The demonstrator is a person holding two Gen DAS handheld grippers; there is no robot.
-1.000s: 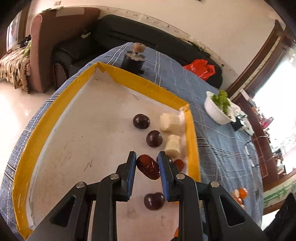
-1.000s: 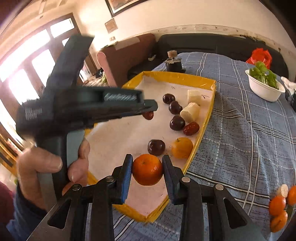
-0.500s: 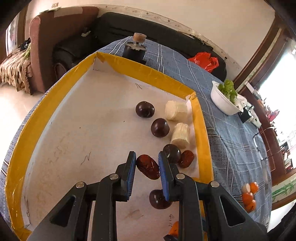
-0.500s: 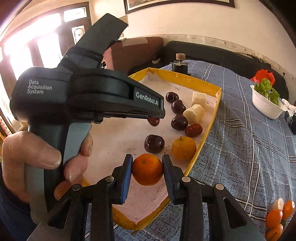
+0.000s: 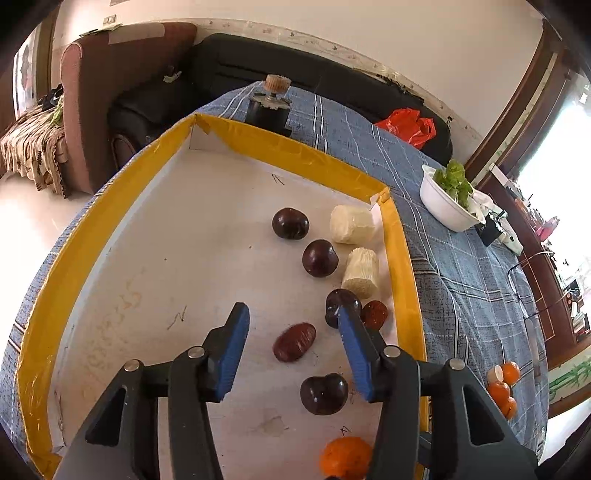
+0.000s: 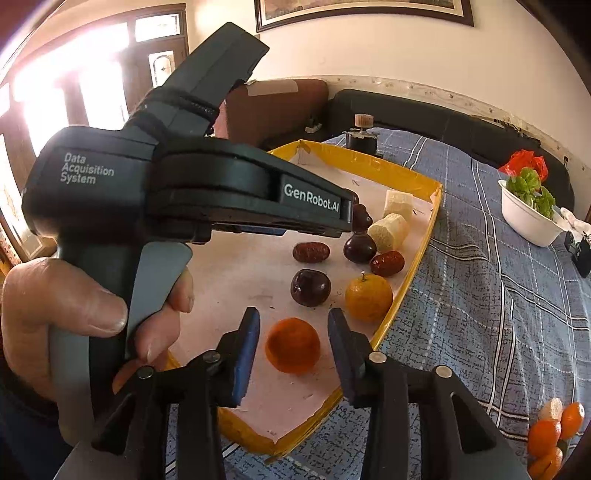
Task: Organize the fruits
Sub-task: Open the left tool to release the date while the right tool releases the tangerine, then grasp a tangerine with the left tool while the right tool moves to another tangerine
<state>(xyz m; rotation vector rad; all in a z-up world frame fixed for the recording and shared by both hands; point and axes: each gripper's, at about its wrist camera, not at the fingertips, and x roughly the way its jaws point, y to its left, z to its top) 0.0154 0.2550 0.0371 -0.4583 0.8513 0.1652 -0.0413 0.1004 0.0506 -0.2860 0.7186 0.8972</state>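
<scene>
Wrinkled red date [image 5: 294, 342] and orange [image 6: 293, 345] (both loose) between opening claws [image 5: 291, 354] [image 6: 293, 349].

Pretty clearly someone's living room: dark sofa [image 5: 314, 74] and brown armchair [image 5: 122, 74] out past the claws, framed picture [image 6: 362, 11] on the wall, checked tablecloth [image 6: 480, 277] underneath.

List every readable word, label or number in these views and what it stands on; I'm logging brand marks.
"Data Acquisition System": white print on the left gripper body, seen from the right wrist.
"GenRobot.AI": white print on its arm.
Pen marks on the tray floor: unreadable.
Nothing else legible.
</scene>
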